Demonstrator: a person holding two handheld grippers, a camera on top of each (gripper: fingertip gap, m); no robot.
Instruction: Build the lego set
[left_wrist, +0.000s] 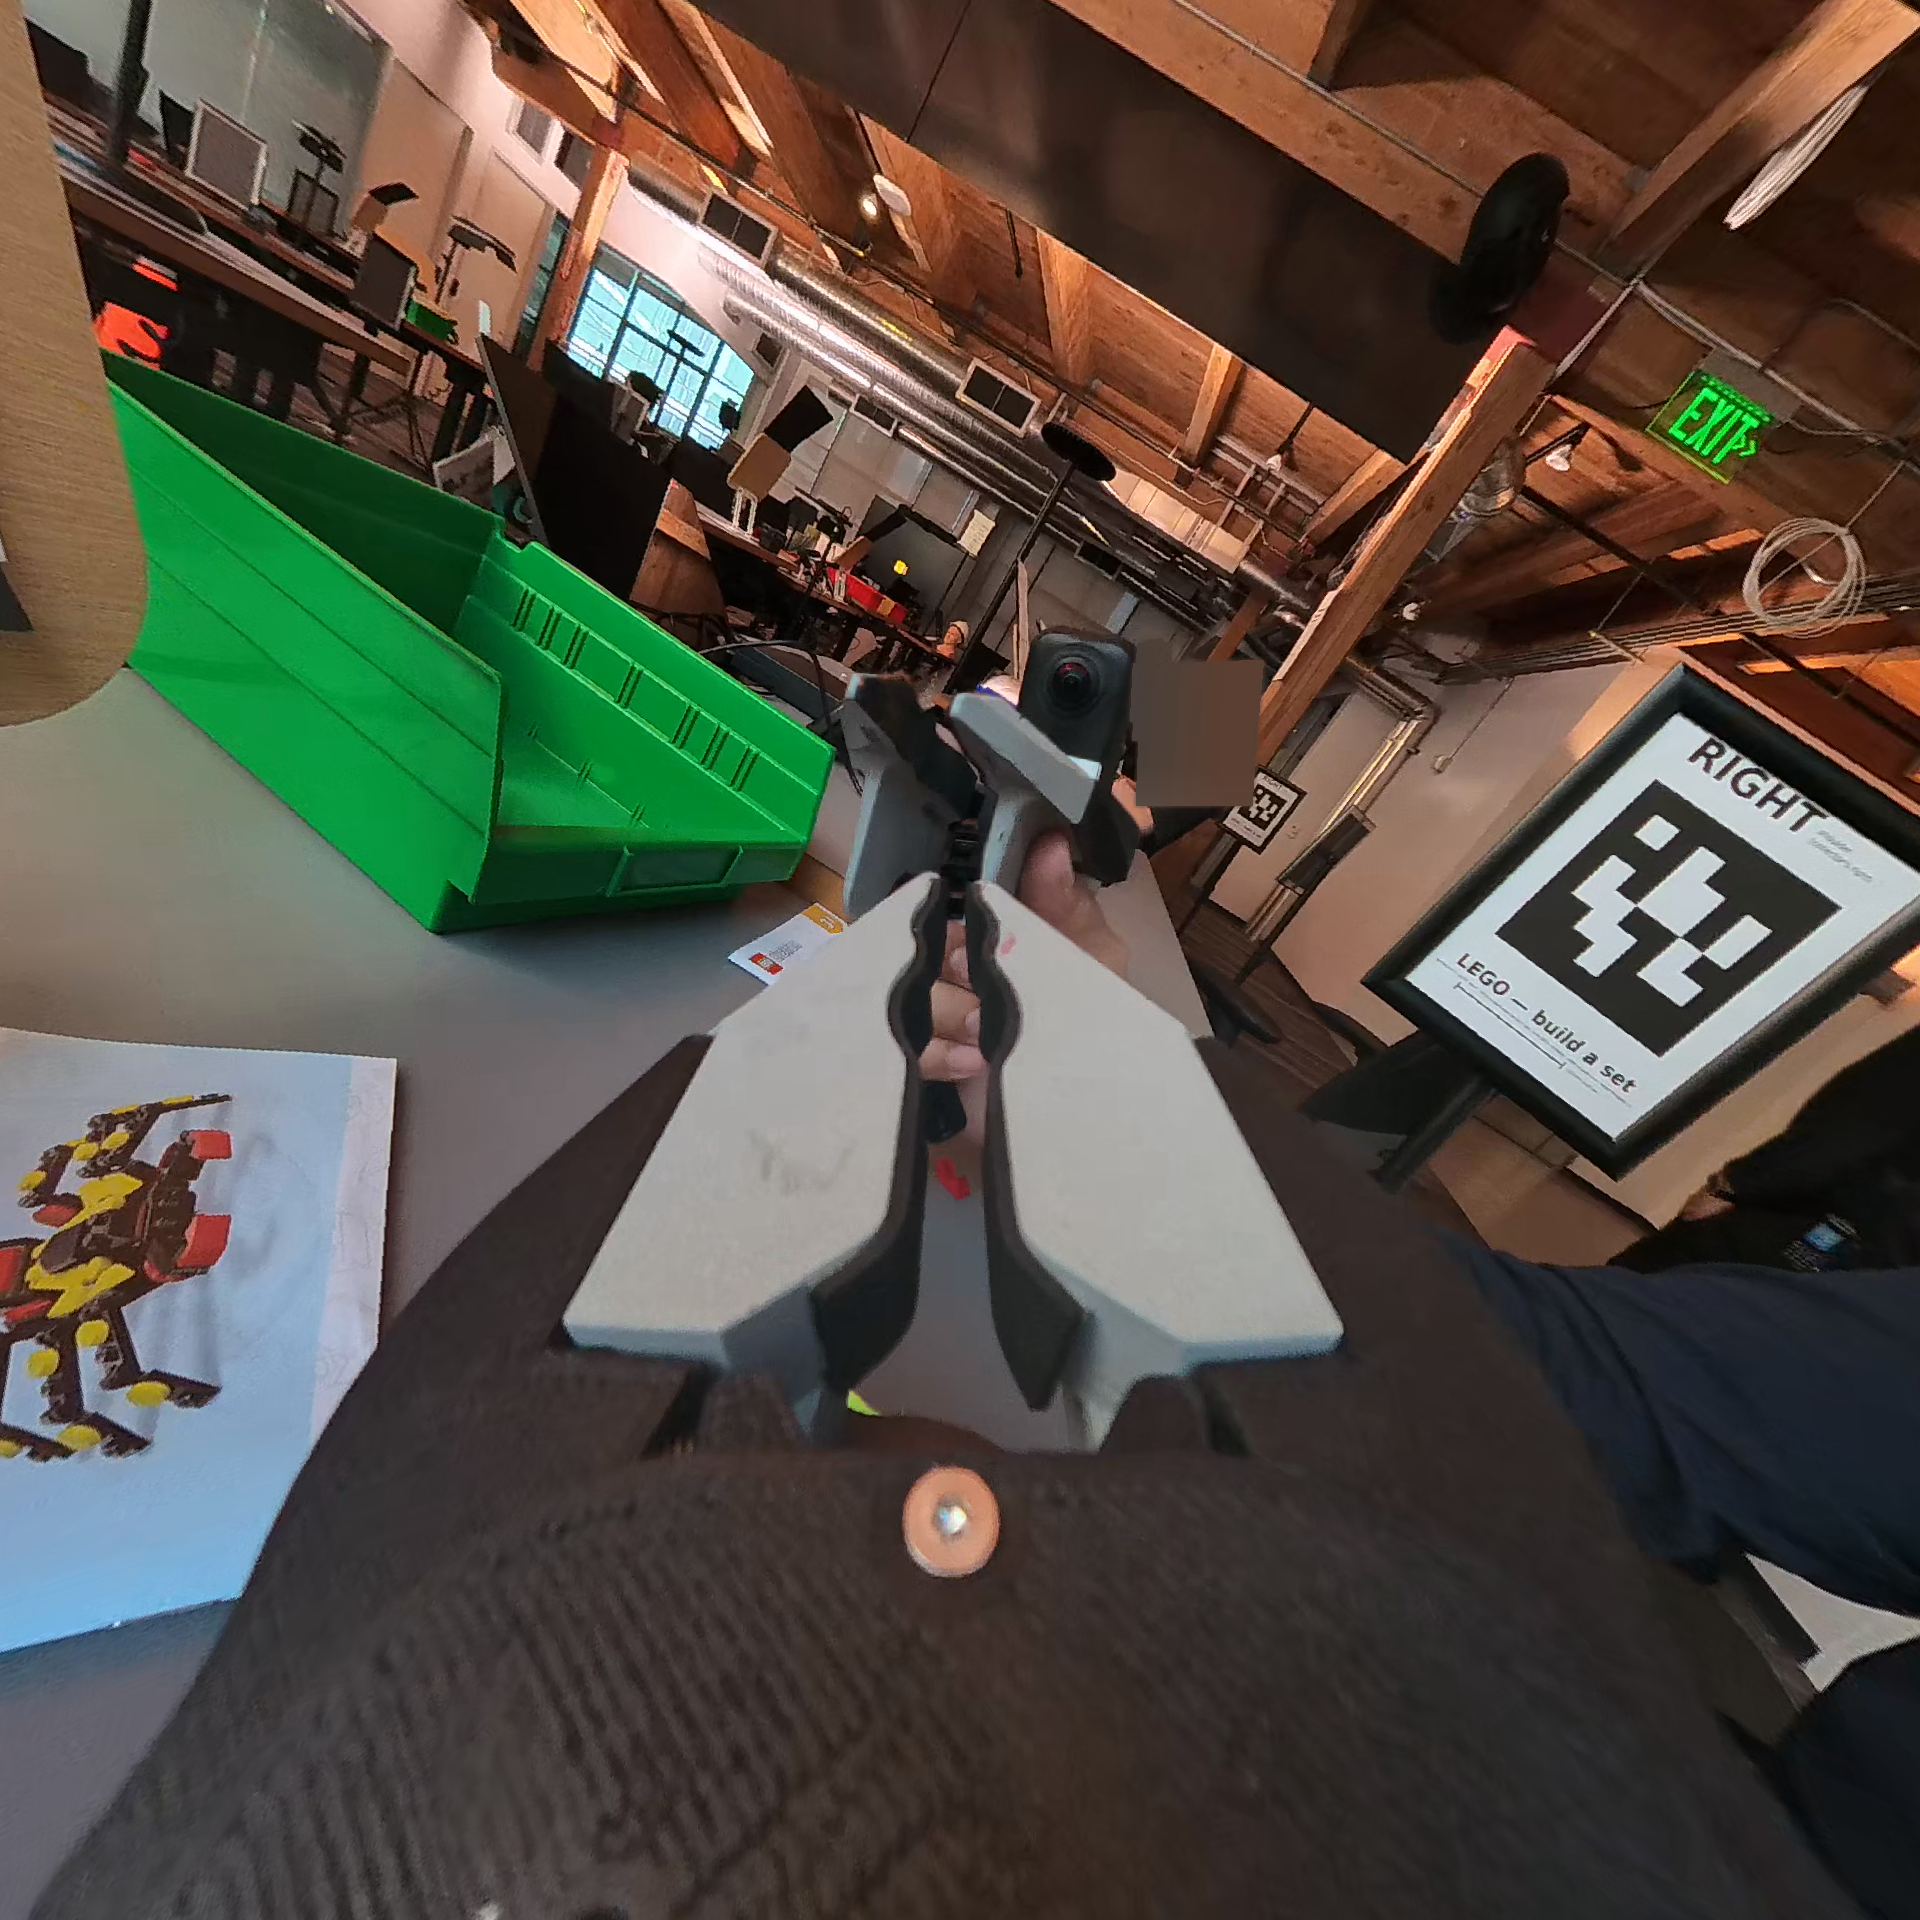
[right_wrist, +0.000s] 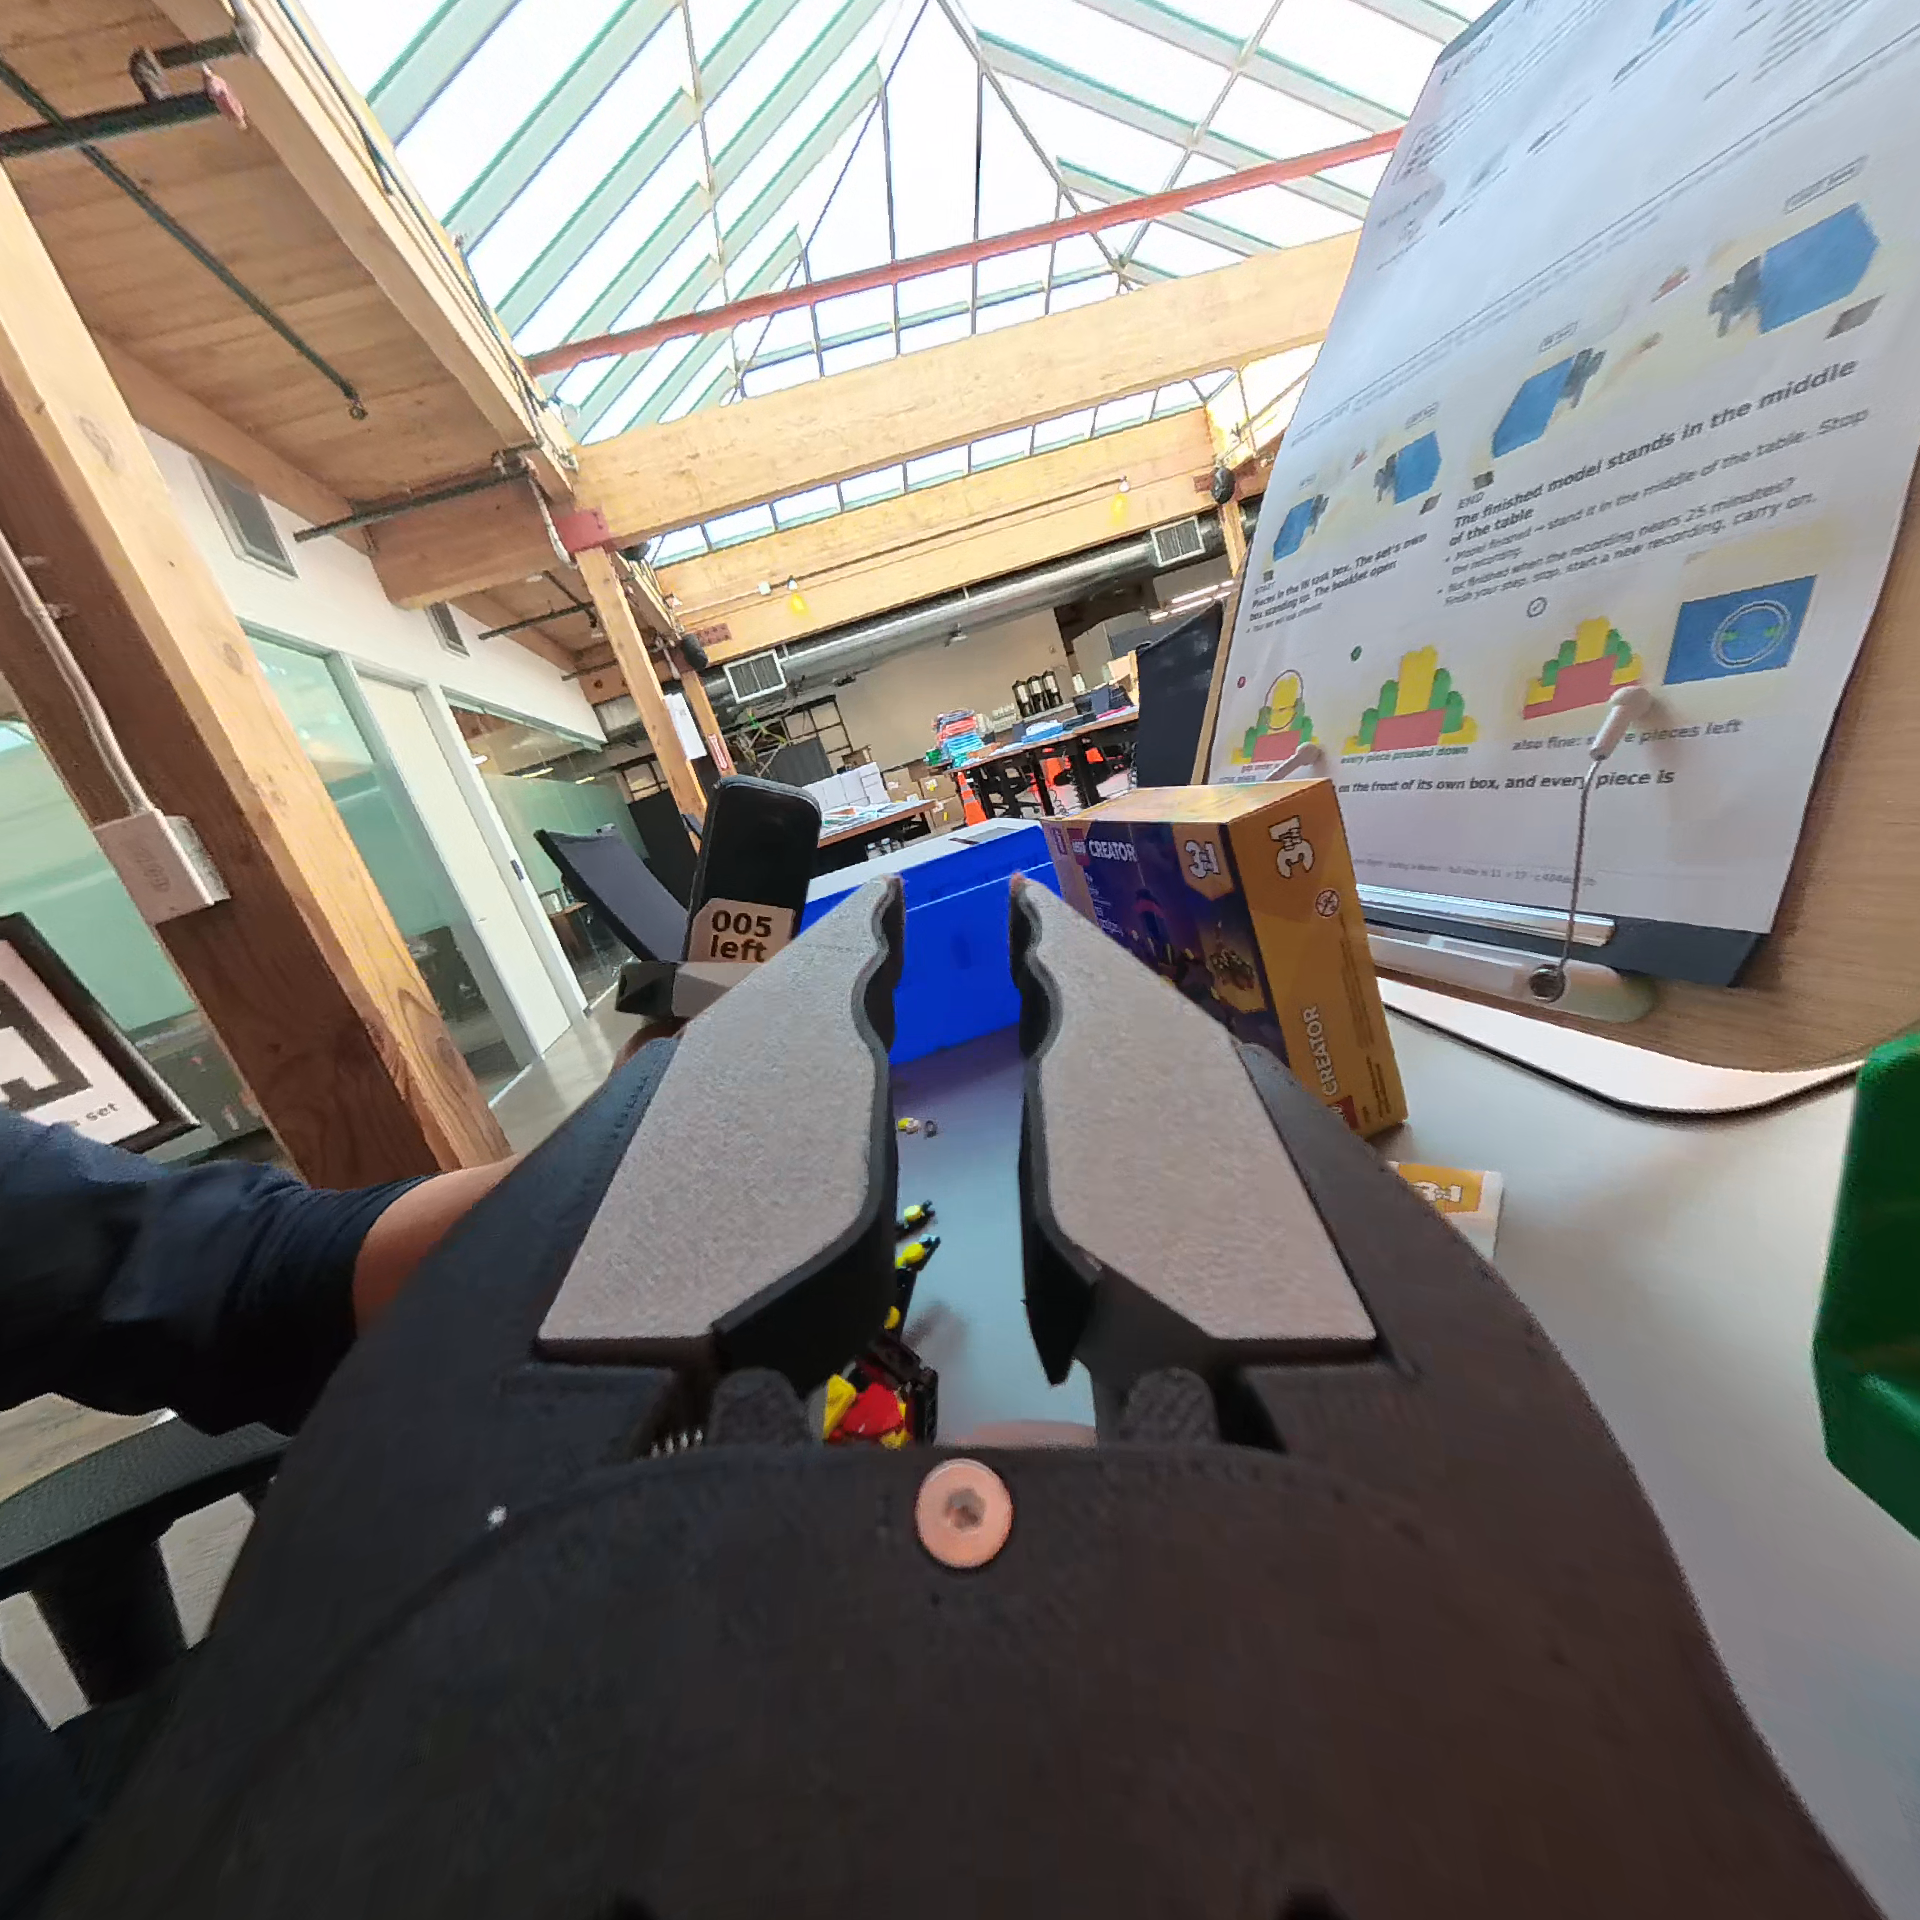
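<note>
Timber beams (left_wrist: 1299, 114) and posts (right_wrist: 239, 831) carry a skylight (right_wrist: 883, 208) at twelve o'clock; glass partitions (right_wrist: 343, 810) at nine, worktables (right_wrist: 1039, 748) far ahead, daylight throughout.

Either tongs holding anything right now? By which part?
Left tongs: shut on a small black piece, apparently by its lower end. Right tongs: apart, nothing between them.

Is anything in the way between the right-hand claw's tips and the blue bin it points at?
Nothing visible. The right gripper is open, with the blue bin showing straight through the gap. The yellow box stands off to the right.
</note>
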